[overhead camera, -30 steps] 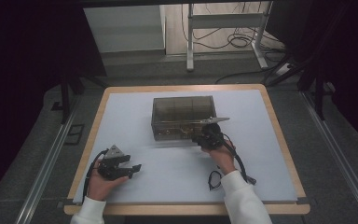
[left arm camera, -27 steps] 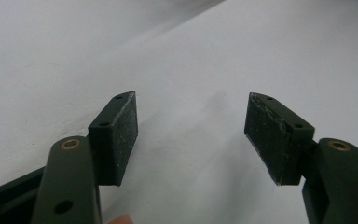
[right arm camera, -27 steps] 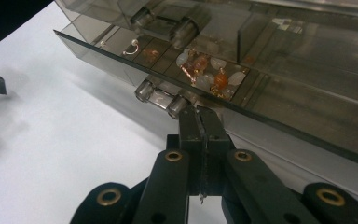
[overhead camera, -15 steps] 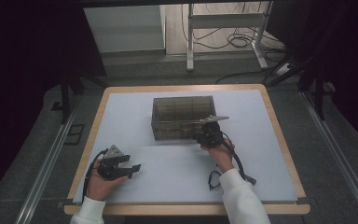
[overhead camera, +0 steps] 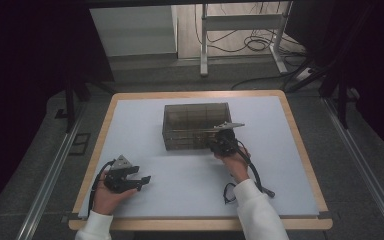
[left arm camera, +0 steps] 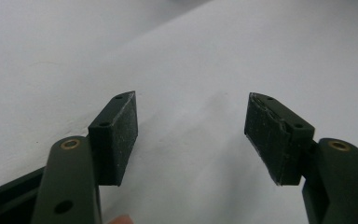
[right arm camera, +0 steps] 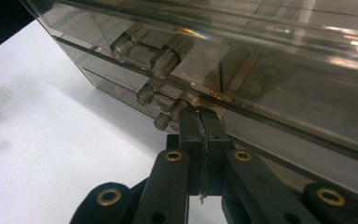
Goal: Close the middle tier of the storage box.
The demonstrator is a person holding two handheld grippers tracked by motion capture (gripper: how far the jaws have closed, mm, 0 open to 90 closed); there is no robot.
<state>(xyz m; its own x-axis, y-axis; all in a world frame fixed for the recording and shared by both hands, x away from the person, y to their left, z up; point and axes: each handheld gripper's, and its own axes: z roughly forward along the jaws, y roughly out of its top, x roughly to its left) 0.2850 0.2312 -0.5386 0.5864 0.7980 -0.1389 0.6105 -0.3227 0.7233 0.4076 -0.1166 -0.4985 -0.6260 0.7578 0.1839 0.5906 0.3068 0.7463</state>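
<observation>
A smoky see-through plastic box (overhead camera: 195,125) stands in the middle of the white table mat (overhead camera: 280,165). My right gripper (overhead camera: 213,144) is at the box's front wall, right of its middle. In the right gripper view, its jaws (right arm camera: 199,116) are pressed together, tips up against a small clear tab (right arm camera: 210,99) on the box's (right arm camera: 270,60) lower seam. Whether a thin lip is pinched between them I cannot tell. My left gripper (overhead camera: 143,182) rests on the mat at the near left, pointing right. It stands open (left arm camera: 191,130) with only bare mat between the pads.
The mat lies on a wood-rimmed table (overhead camera: 300,150). The right gripper's black cable (overhead camera: 254,176) loops over the mat beside the right sleeve. A white metal frame (overhead camera: 205,45) and floor cables stand beyond the table's far edge.
</observation>
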